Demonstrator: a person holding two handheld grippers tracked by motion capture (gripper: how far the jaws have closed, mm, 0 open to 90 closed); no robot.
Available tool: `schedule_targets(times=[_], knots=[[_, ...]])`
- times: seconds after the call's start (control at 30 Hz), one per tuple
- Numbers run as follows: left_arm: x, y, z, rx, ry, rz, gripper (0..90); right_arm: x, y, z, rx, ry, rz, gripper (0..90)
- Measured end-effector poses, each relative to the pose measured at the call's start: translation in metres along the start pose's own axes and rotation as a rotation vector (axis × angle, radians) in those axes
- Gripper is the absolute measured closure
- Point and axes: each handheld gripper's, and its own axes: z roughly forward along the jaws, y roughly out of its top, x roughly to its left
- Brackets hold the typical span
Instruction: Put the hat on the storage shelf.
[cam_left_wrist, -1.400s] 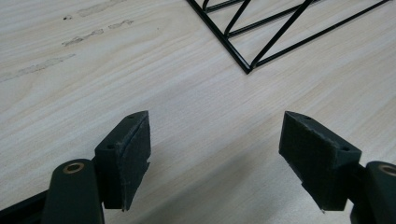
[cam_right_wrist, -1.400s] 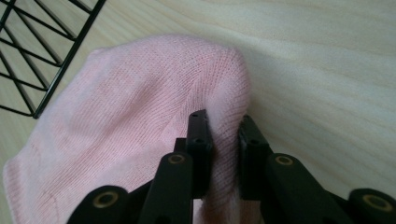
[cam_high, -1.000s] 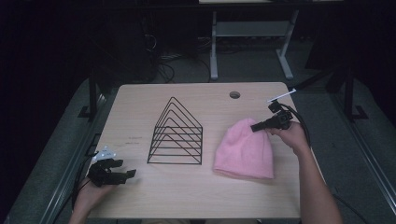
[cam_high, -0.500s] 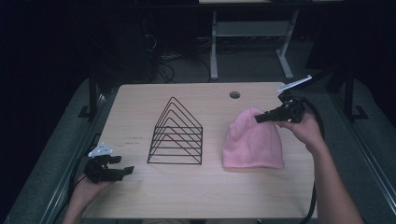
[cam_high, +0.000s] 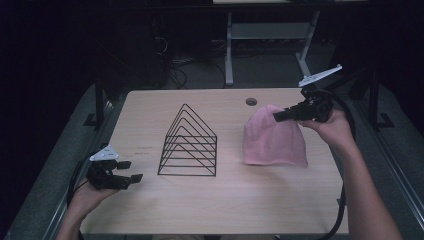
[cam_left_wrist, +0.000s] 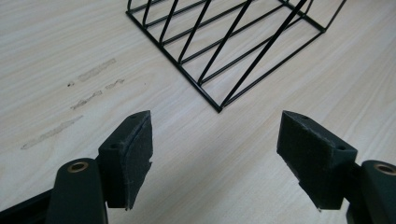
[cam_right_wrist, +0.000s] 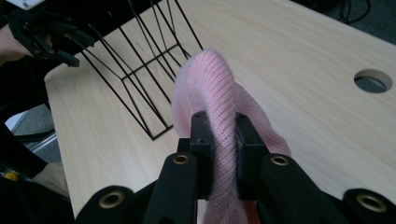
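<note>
A pink knitted hat (cam_high: 272, 142) hangs by its top from my right gripper (cam_high: 278, 116), its lower edge still resting on the table at the right. In the right gripper view the jaws pinch a fold of the pink hat (cam_right_wrist: 219, 112), and the right gripper (cam_right_wrist: 223, 135) is shut on it. A black wire rack (cam_high: 189, 145) shaped like a tent stands in the middle of the table. My left gripper (cam_high: 132, 171) hovers open near the table's front left corner; its jaws point toward the rack (cam_left_wrist: 233, 42), with nothing in the left gripper (cam_left_wrist: 215, 140).
The wooden table (cam_high: 220, 200) has a round cable hole (cam_high: 251, 101) at the back. Faint scuff marks (cam_left_wrist: 79, 98) lie on the wood in front of my left gripper. Table legs and cables sit in the dark behind the table.
My right gripper has risen and moved toward the back right, pulling the hat's top up so it stands taller. The left hand has lifted slightly.
</note>
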Motion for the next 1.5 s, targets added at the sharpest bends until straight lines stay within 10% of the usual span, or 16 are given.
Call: schedule_targets(times=[0.77,1.5], knots=[[0.003,0.028,-0.015,0.004,-0.061,0.036,26.0,0.043,0.062,-0.012,-0.053,0.016,-0.098,80.7],[-0.005,0.089,-0.043,-0.033,-0.109,0.119,22.3,0.096,0.133,-0.011,-0.102,0.068,-0.215,80.6]])
